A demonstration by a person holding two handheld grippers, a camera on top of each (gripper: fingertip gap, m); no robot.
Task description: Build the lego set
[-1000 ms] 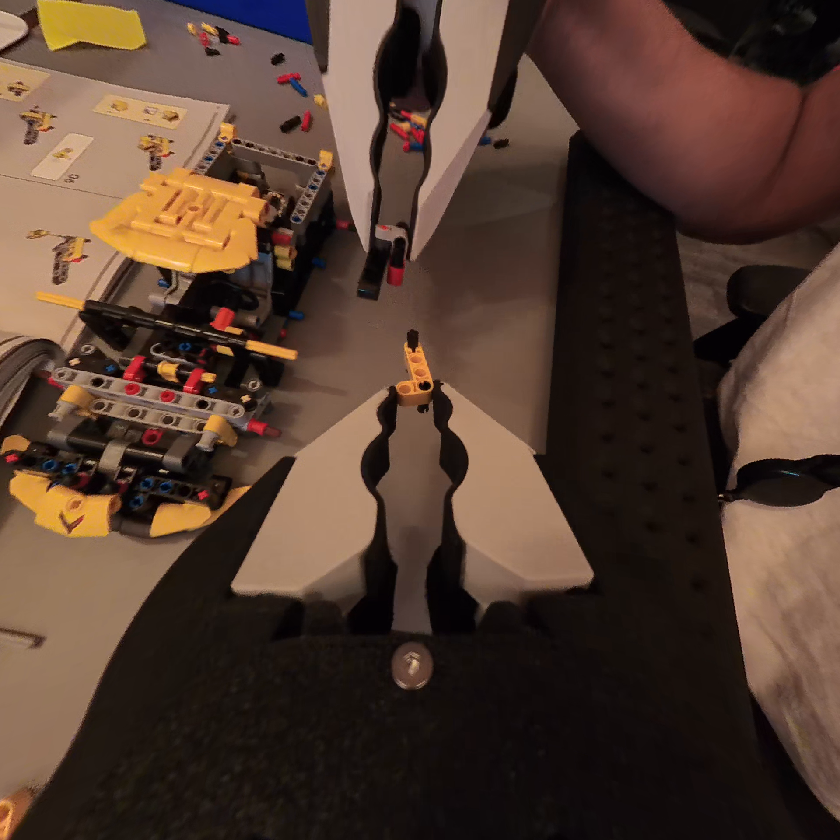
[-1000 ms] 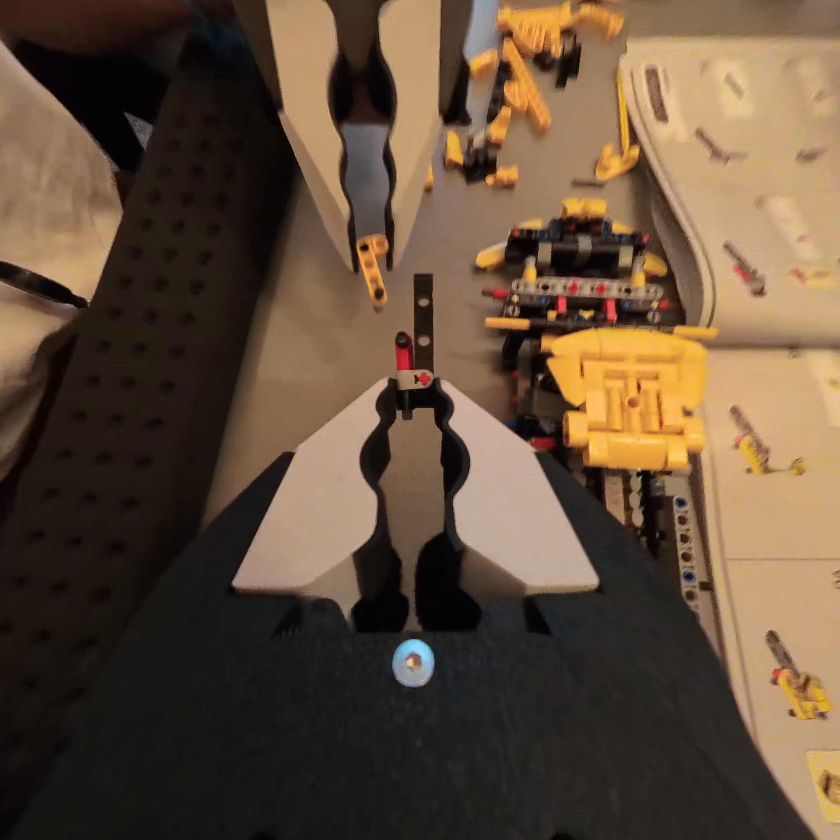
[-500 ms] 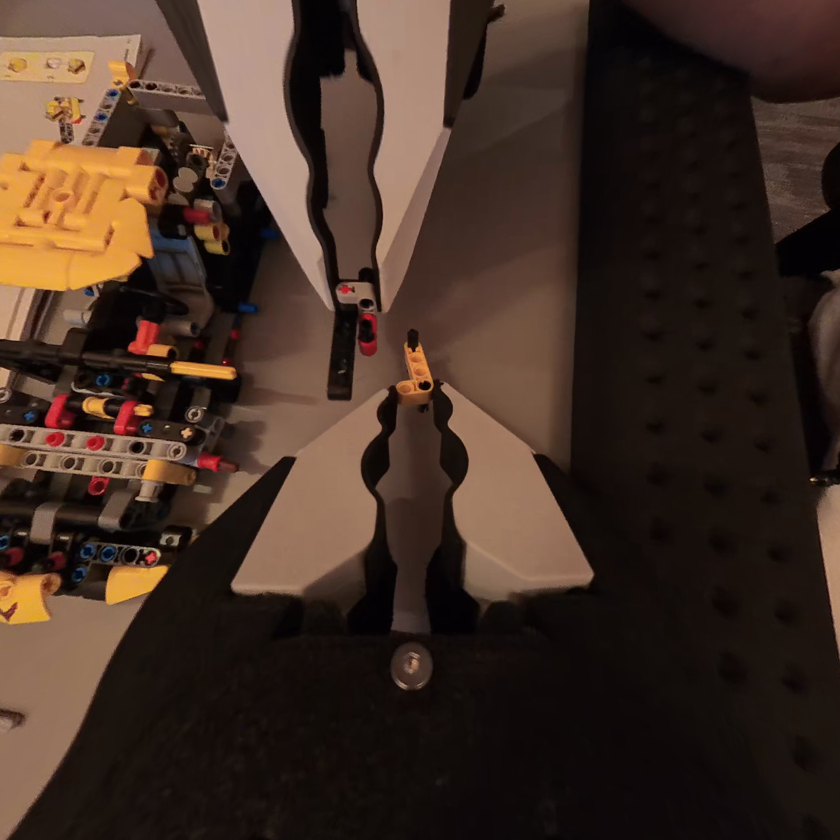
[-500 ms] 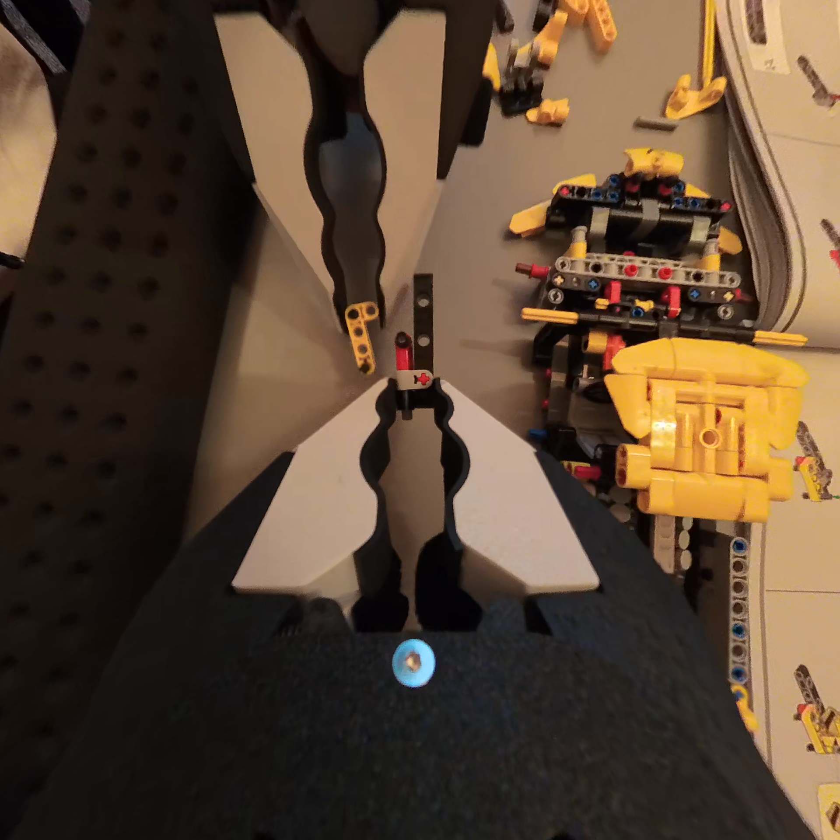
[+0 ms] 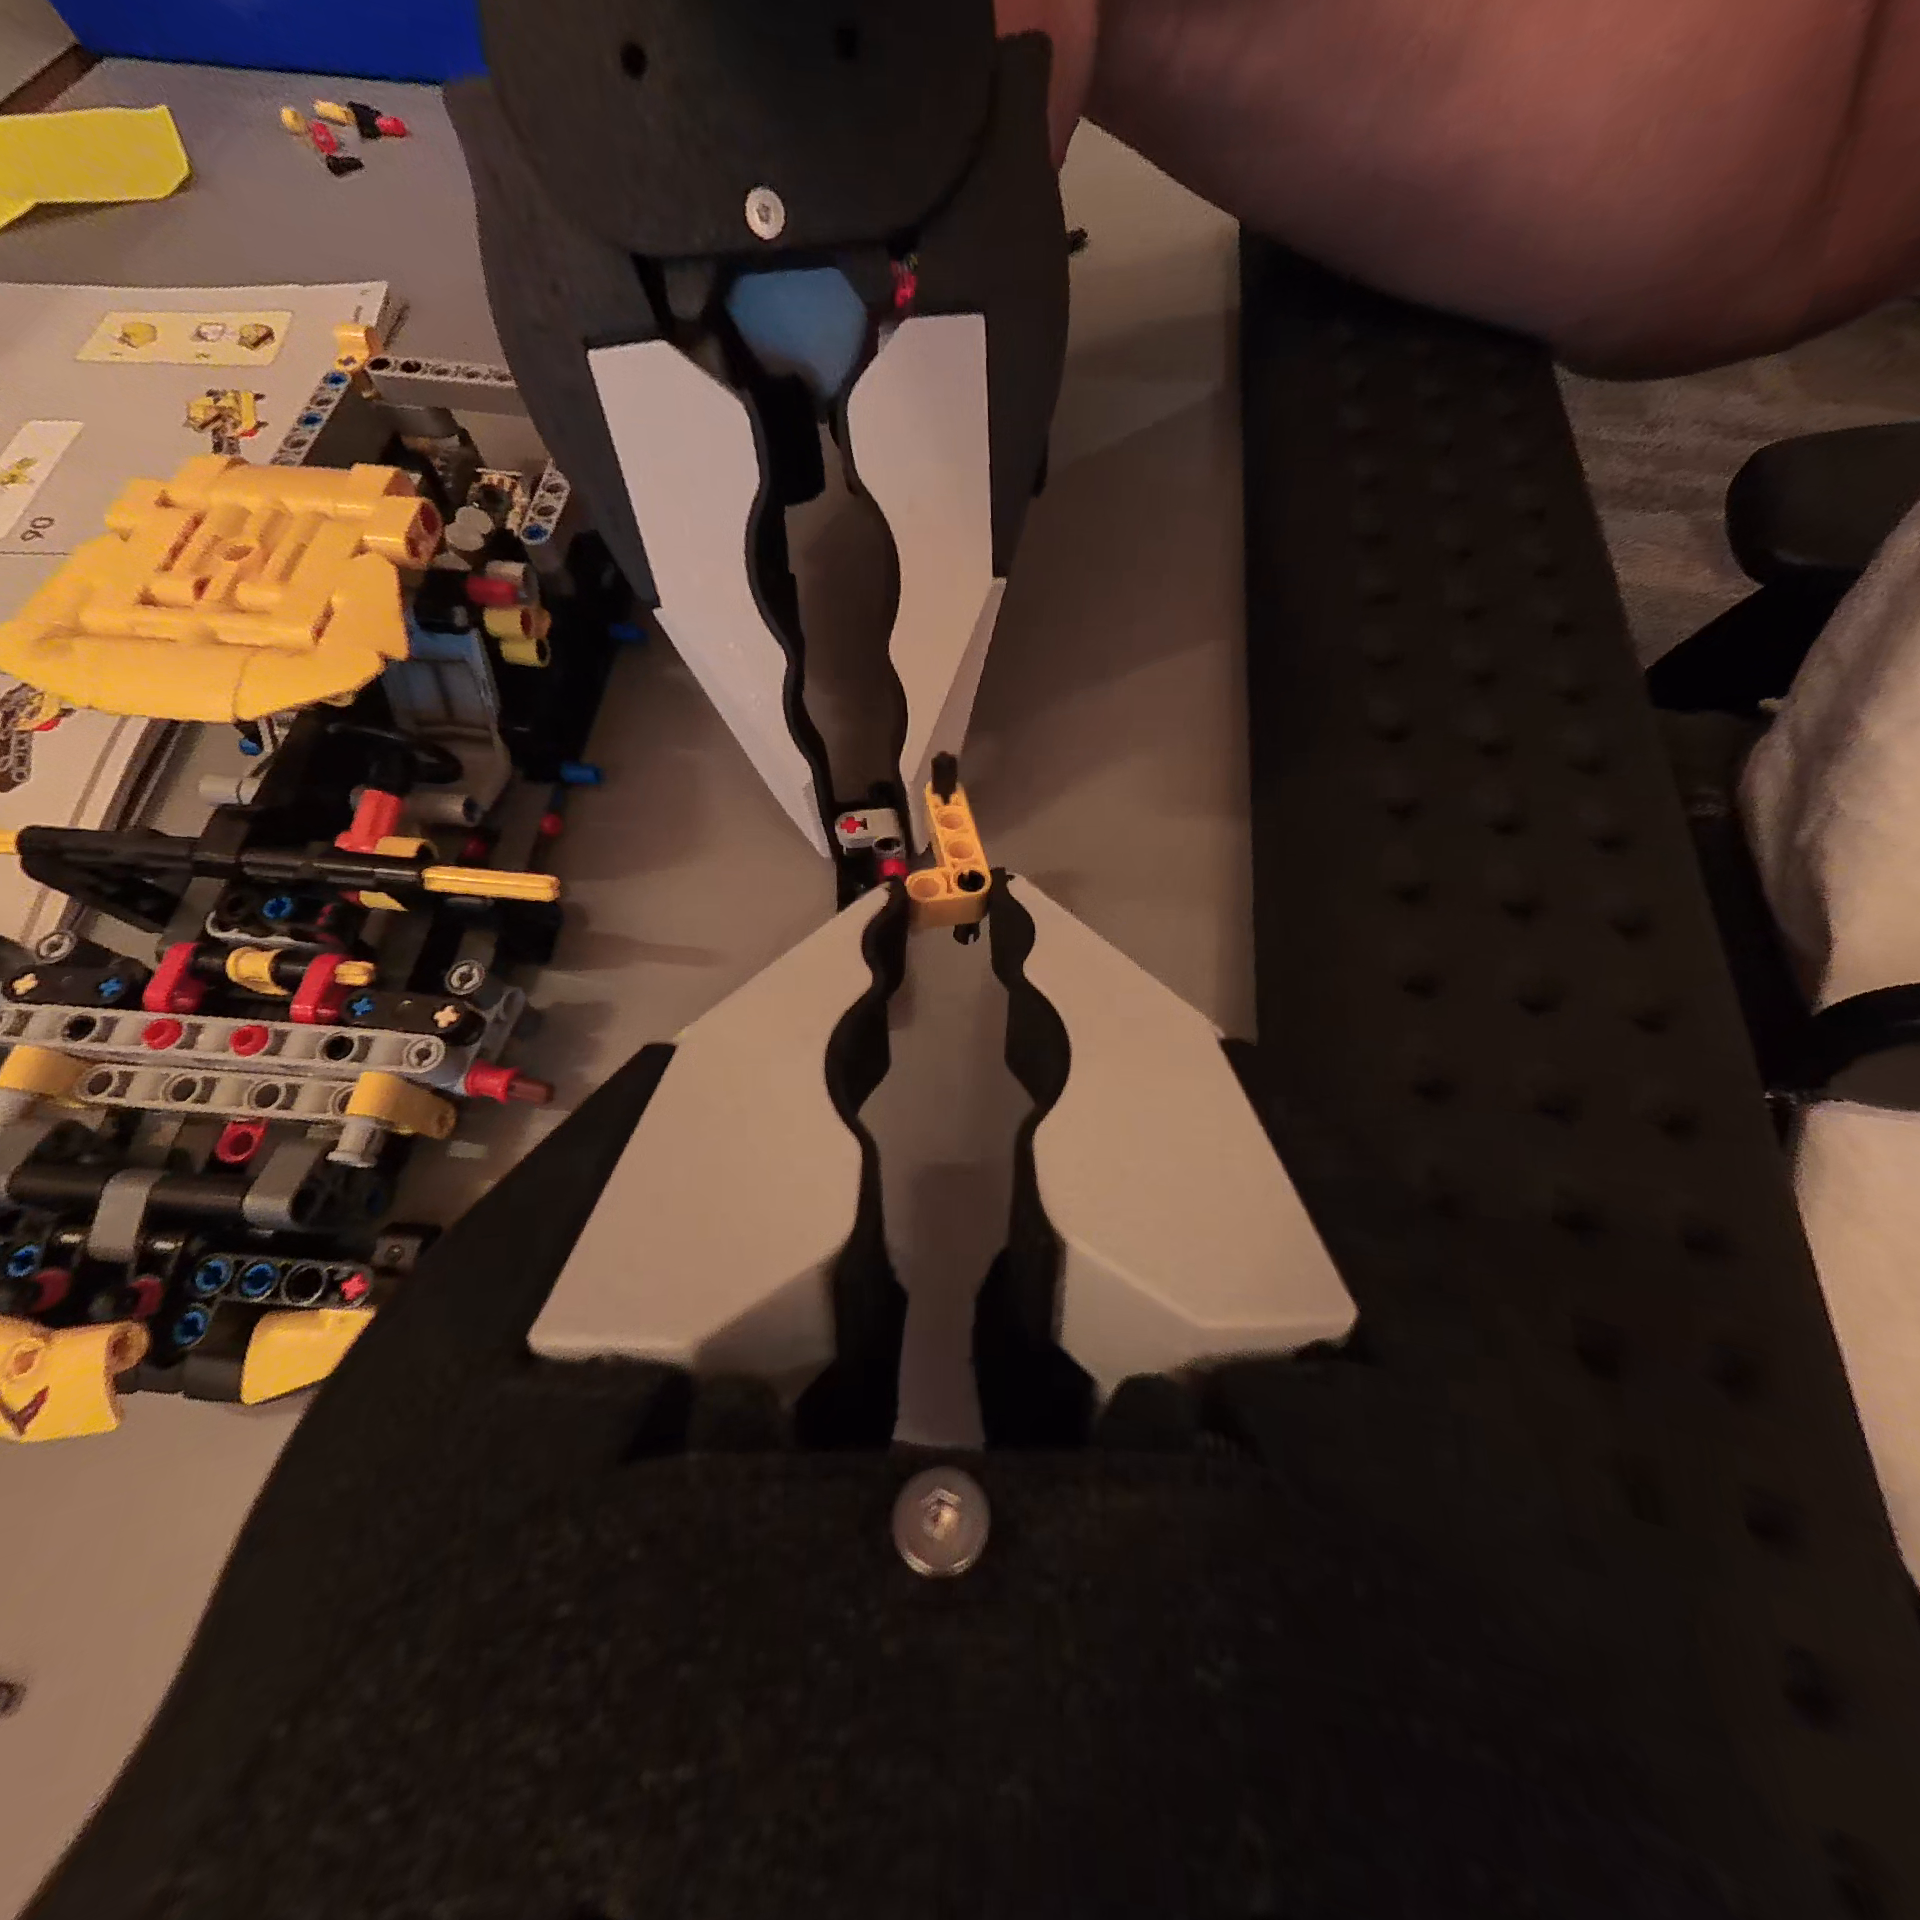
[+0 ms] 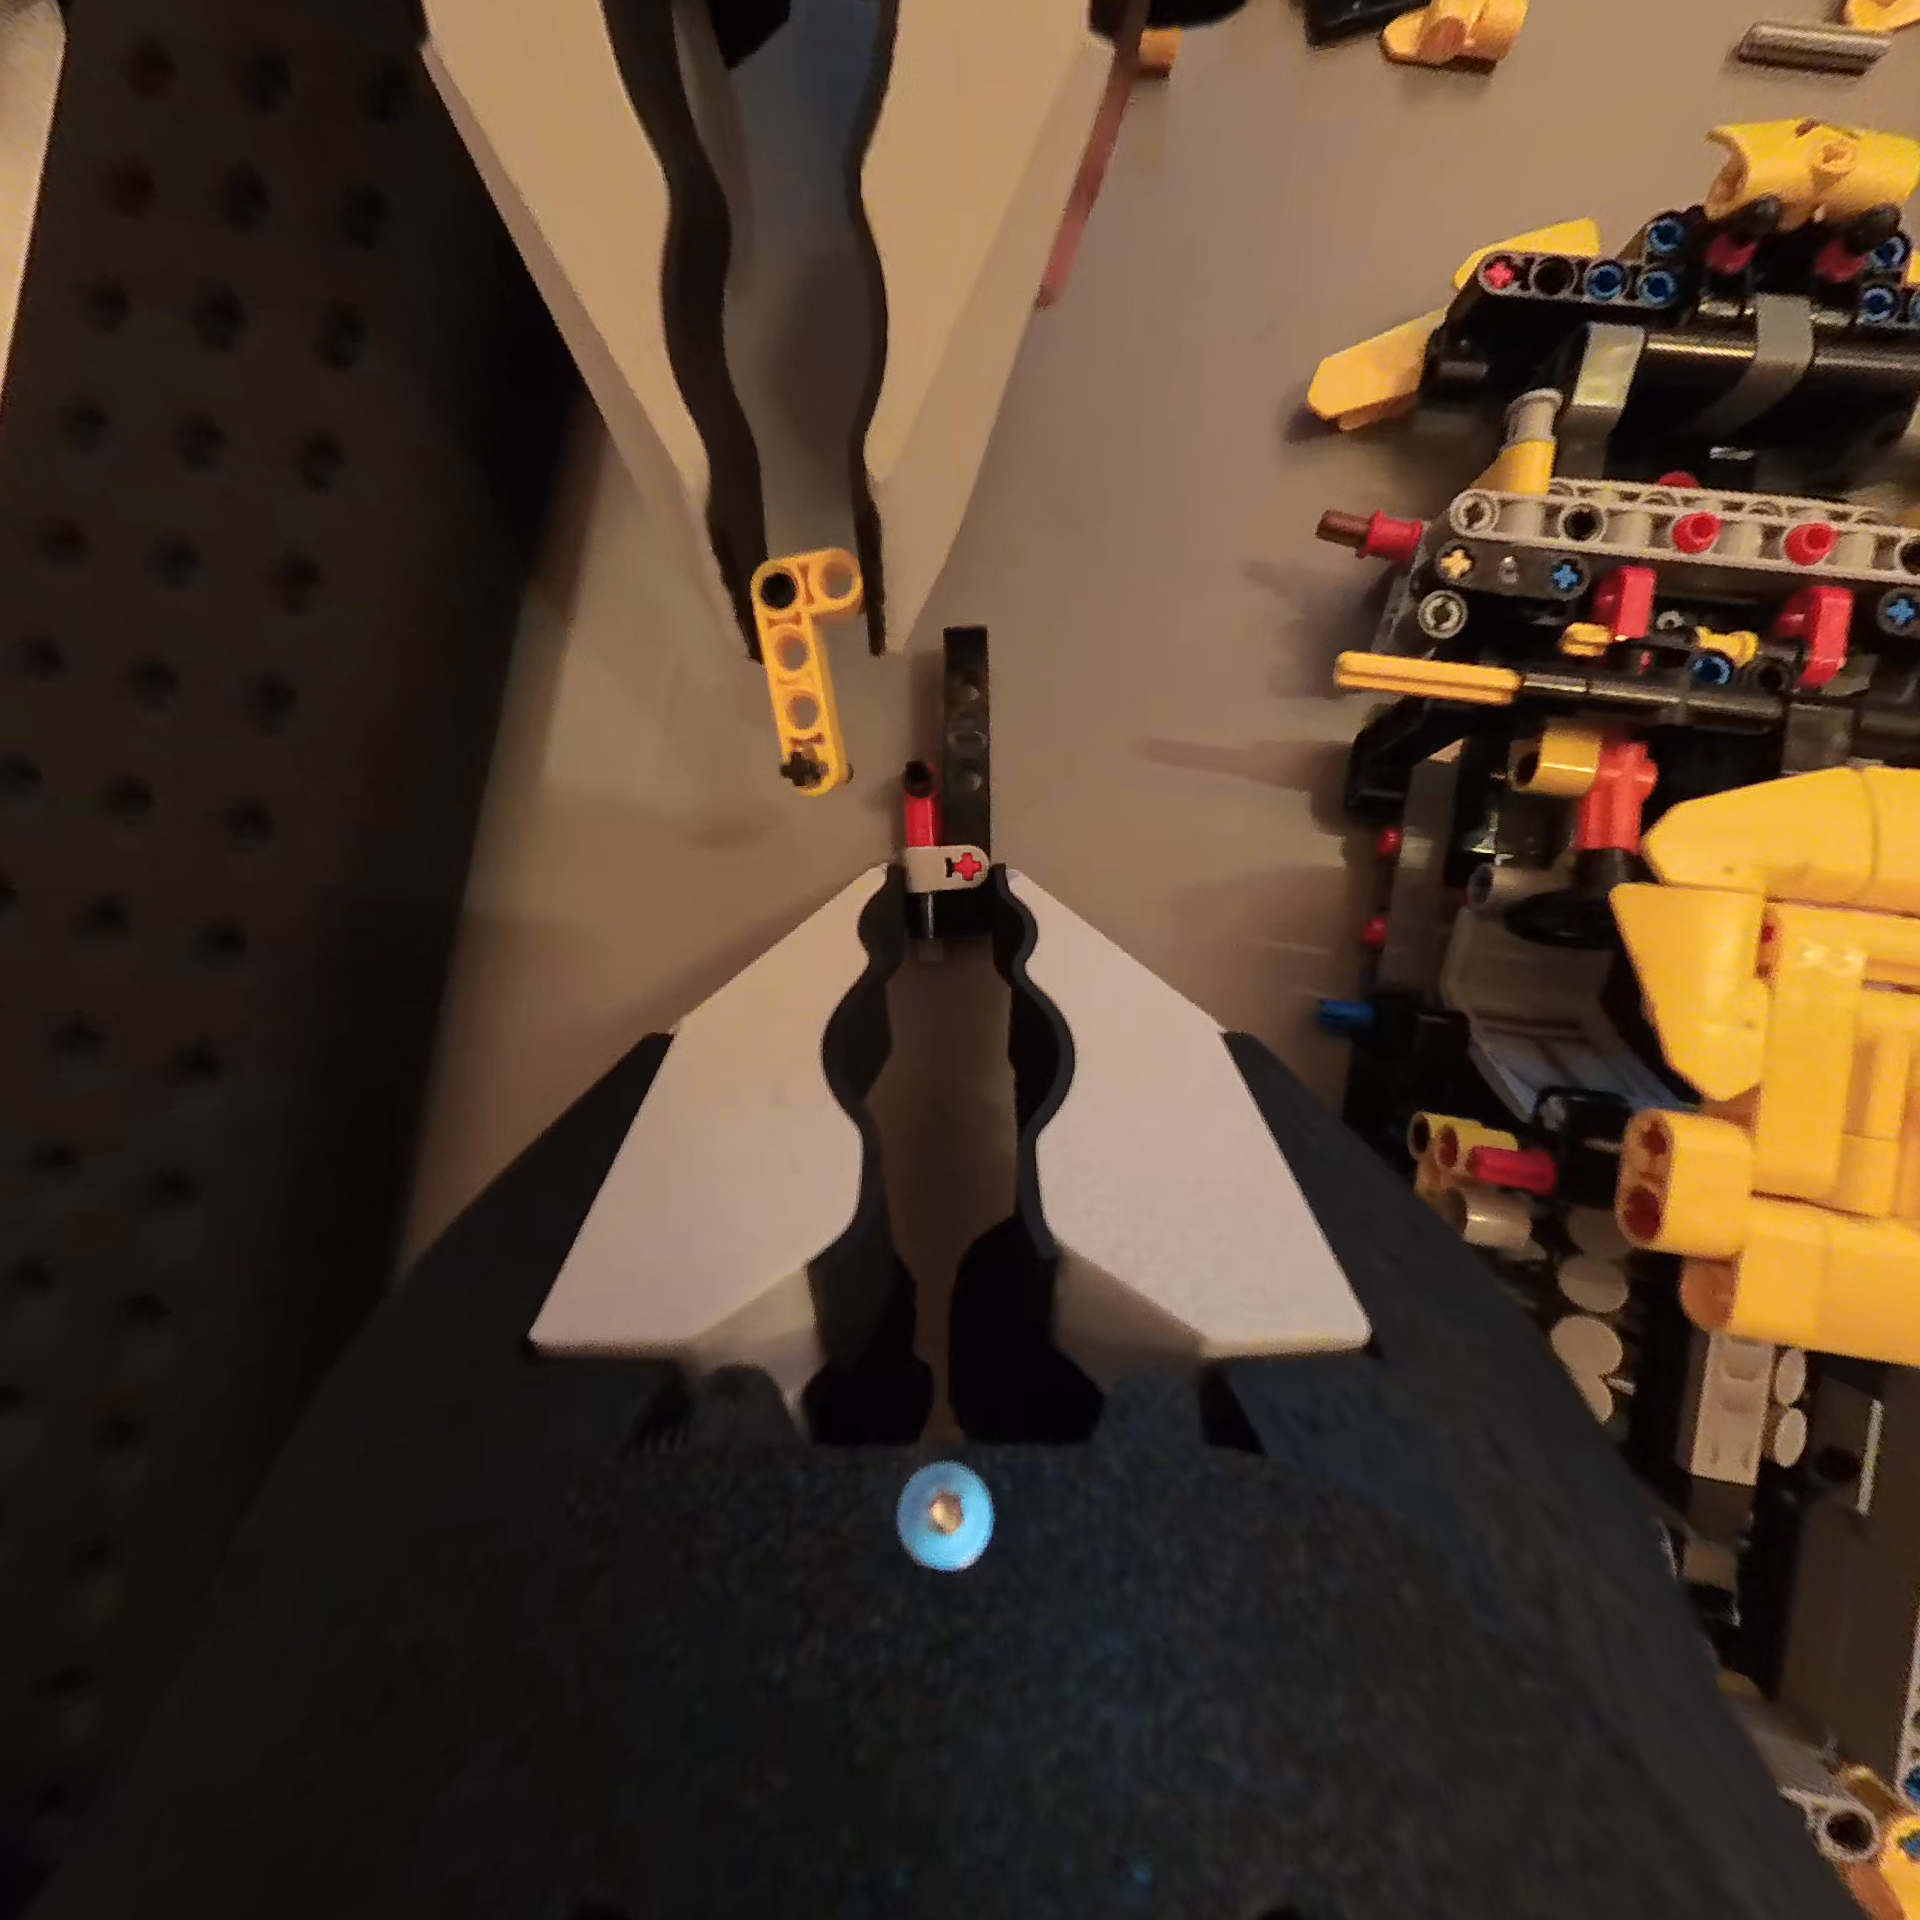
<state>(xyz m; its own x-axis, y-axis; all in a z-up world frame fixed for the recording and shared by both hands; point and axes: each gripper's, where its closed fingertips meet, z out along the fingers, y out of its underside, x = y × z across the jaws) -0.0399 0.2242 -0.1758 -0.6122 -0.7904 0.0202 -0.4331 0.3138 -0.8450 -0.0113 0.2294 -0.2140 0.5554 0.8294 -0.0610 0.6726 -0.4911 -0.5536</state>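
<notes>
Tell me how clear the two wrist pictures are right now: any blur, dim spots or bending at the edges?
Left wrist view: dim, warm light; the yellow L-shaped piece at the left gripper is sharp; the half-built model smears toward the edge. Right wrist view: equally dim; the small black, red and grey assembly in the right gripper is fairly sharp, the left gripper's fingers slightly blurred; wide-angle bending at the borders.

Grey table point(image 5: 727, 914), black perforated mat point(image 5: 1455, 935), dim light.

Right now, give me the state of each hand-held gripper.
Left hand-held gripper: closed on the yellow L-shaped beam.
Right hand-held gripper: closed on the small black, grey and red assembly.
</notes>
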